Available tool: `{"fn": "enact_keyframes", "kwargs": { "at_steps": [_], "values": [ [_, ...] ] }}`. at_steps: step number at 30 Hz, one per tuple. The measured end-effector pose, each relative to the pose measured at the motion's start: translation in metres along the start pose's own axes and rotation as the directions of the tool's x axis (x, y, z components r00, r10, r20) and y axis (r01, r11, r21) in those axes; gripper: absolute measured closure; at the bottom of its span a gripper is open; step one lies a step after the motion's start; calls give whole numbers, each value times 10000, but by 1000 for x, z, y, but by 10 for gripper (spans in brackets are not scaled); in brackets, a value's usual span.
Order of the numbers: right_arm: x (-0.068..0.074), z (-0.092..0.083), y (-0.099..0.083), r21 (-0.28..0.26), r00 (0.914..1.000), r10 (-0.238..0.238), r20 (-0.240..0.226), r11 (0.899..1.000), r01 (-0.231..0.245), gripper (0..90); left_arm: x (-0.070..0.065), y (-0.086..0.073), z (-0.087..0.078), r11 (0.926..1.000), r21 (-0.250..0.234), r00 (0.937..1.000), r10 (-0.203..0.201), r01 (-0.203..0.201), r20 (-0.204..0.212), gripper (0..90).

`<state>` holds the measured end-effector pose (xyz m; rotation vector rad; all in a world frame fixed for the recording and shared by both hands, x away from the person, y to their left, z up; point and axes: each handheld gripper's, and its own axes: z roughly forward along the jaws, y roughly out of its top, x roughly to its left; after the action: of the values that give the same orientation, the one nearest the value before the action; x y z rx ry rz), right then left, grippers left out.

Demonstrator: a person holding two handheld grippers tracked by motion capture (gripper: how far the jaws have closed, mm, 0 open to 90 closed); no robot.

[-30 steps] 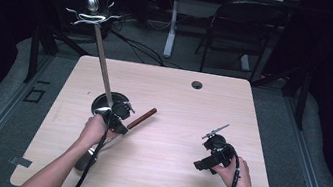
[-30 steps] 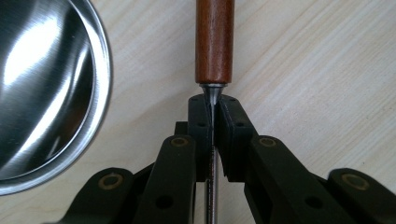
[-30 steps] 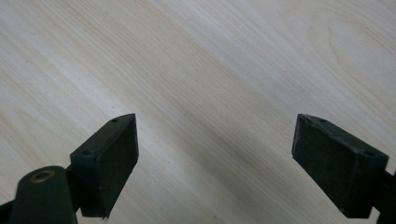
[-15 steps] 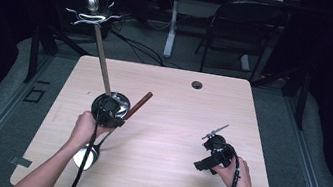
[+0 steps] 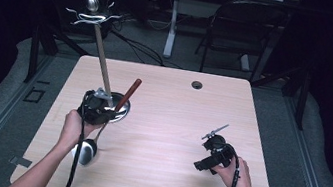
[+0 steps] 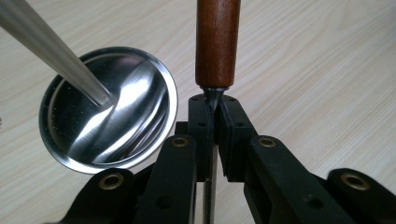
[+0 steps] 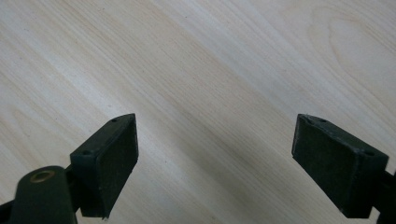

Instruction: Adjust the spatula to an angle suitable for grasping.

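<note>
Left gripper view: shows left gripper w/ jaws pressed together on the thin metal neck of a steel ladle with dark-brown wooden handle, right where wood ends. Looks like a grip picked on purpose: narrow neck sits snug betw. pads, and wood shoulder prob. stops any slide.

Puts shiny round steel dish base of a utensil stand just left of the jaws, resting on light wood-grain table, w/ slanted steel rod rising out of its middle.

High view: places ladle over left half of table, tilted, handle end far and up, round bowl near, by left hand. Hangs just beside stand base; can't tell if touching. Shows curled hook crown at top of rod, far left and well above ladle. Prob. explains the hold: handle end kept free and pointed up, ready for hanging on a hook. Not yet hung.

Right gripper view: shows right gripper w/ jaws wide apart, nothing betw. pads, bare table below. Sits parked at near right, well apart from stand, presumably kept clear and spare for steadying if needed.
</note>
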<state>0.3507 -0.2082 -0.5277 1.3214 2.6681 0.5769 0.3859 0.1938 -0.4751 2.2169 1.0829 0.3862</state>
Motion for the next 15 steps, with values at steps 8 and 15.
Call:
{"fn": "enact_keyframes", "kwargs": {
  "at_steps": [8, 15],
  "values": [
    [-5, -4, 2, 301, 9997, -219, 97, 9993, 216, 144, 1, -6, -20, 9950, -965, 9993, 222, -250, -298, 846],
    [-4, -3, 2, 205, 9994, -351, 28, 9992, 351, 146, 4, -12, -40, 9749, -2222, 9970, -5, -167, -769, 847]
  ]
}}
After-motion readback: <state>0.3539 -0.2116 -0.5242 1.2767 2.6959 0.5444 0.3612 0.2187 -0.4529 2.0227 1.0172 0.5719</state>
